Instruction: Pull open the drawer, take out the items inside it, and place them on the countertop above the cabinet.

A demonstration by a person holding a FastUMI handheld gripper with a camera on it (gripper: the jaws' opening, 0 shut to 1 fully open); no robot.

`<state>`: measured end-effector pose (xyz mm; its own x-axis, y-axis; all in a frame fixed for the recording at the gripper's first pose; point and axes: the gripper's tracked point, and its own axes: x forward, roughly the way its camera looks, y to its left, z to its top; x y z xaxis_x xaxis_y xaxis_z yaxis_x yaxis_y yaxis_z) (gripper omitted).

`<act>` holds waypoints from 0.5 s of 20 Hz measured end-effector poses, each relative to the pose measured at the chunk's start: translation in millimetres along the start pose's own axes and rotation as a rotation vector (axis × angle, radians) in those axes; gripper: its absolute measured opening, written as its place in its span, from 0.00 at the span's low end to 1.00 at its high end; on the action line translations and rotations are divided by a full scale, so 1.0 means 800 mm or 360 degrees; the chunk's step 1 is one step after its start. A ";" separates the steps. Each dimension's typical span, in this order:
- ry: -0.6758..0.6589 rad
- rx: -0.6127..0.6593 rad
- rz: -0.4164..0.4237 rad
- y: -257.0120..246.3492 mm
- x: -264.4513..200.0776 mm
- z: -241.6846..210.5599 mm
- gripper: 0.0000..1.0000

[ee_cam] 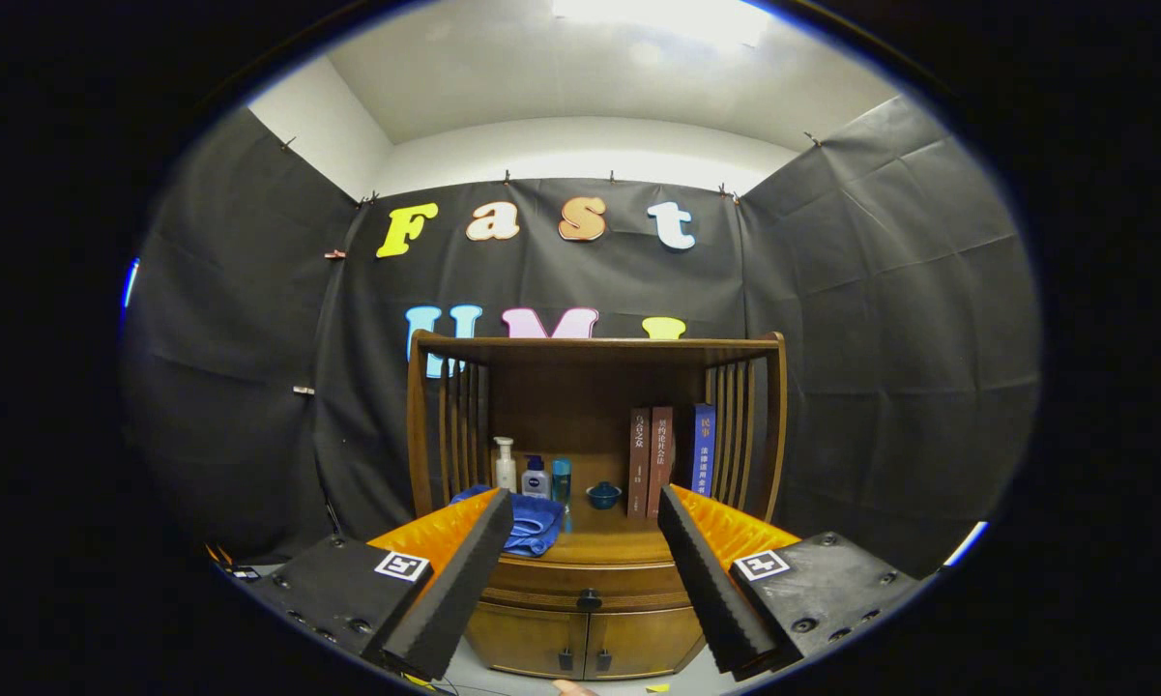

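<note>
I see the drawer (588, 583) closed at lower centre of the frame, its dark knob (590, 599) between my fingers, contents hidden. My claw (585, 575) gapes wide, holding nothing. On the tabletop (599, 546) sit a blue cloth (532, 522), three bottles (534, 477), a small bowl (603, 495) and books (659, 462).

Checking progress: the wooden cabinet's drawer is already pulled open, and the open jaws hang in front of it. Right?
Not quite. The gripper view shows the wooden cabinet's drawer shut, its dark round knob flush. The gripper does hang in front, jaws open.
</note>
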<state>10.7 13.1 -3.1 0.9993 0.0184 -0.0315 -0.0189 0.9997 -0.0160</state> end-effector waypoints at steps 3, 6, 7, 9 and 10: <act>0.0013 0.0004 -0.0007 0.002 0.006 -0.003 0.99; 0.0027 0.0007 -0.0006 0.006 0.011 -0.005 0.99; 0.0030 0.0003 -0.0006 0.006 0.013 -0.006 0.99; 0.0040 -0.0002 0.0001 0.008 0.016 -0.009 0.99; 0.0047 -0.0004 0.0004 0.009 0.017 -0.010 0.99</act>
<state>24.2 20.4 -11.7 0.9979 0.0201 -0.0609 -0.0213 0.9996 -0.0182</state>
